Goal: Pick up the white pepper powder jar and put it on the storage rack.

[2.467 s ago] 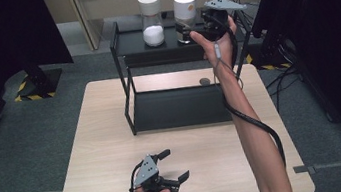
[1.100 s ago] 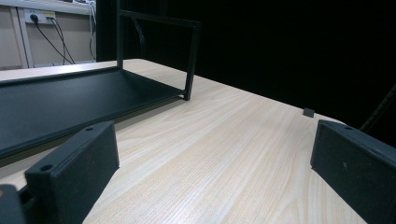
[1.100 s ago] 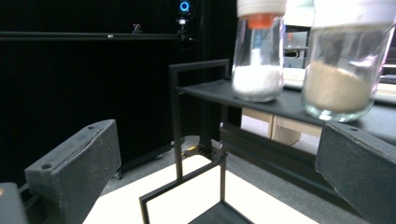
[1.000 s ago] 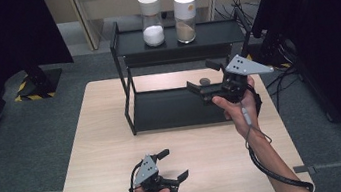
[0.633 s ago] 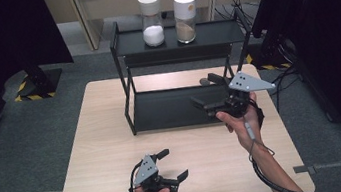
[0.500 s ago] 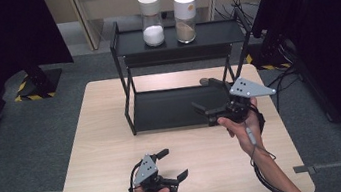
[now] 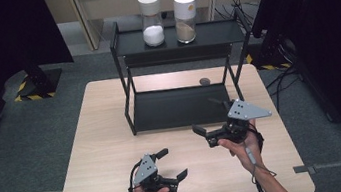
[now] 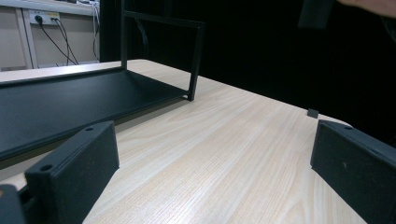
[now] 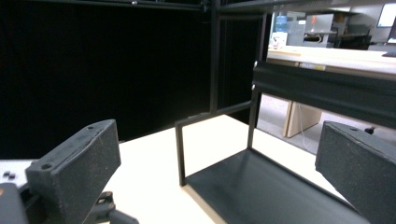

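Observation:
A black two-tier shelf (image 7: 128, 61) stands at the back of the wooden table (image 7: 100, 146). On its top tier are two white-lidded jars, one with white powder (image 7: 151, 20) and one with tan powder (image 7: 185, 17). My right gripper (image 7: 207, 117) hovers open and empty in front of the shelf's right end, facing left; in the right gripper view (image 9: 217, 149) it looks along the lower tier (image 9: 261, 186). My left gripper (image 7: 173, 164) rests open and empty near the table's front edge. In the left gripper view (image 8: 215, 140) its jaws stand wide apart low over the wood.
A small dark round object (image 7: 204, 81) lies on the table behind the shelf's right side. The shelf's lower tier (image 8: 70, 98) is bare. A small black tab (image 8: 312, 112) sits at the table's edge. Dark curtains flank the table.
My right gripper has come away from the tan jar on the top shelf, dropping down and back toward the front of the table, open. The left gripper has stayed put.

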A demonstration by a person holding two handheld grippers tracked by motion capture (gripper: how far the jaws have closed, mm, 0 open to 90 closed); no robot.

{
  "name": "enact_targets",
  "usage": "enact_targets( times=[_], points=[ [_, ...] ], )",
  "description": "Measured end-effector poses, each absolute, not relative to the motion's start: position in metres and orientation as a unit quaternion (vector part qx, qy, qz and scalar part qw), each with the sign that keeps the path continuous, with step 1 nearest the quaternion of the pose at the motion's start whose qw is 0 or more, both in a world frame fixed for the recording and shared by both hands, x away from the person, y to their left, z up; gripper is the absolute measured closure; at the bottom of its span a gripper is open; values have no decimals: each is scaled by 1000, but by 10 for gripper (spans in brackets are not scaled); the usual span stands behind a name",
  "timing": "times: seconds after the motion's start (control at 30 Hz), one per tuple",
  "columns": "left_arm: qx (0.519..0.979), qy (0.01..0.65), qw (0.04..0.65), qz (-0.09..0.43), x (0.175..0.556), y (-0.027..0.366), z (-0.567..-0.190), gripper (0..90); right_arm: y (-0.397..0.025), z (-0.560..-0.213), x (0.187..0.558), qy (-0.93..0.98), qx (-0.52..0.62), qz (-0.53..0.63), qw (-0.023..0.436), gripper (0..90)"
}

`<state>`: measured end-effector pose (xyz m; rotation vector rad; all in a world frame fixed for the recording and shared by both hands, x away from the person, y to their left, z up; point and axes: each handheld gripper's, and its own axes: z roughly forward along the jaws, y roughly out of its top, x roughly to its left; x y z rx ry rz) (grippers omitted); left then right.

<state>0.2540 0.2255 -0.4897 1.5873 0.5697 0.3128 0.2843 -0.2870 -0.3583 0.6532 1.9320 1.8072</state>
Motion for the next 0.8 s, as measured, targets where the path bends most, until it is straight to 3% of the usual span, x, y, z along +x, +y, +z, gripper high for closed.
enact_targets(
  times=[0.8],
  points=[
    [698, 253, 655, 143, 255, 227, -489, 3, -295, -413, 268, 697, 252, 647, 179, 4]
  ],
)
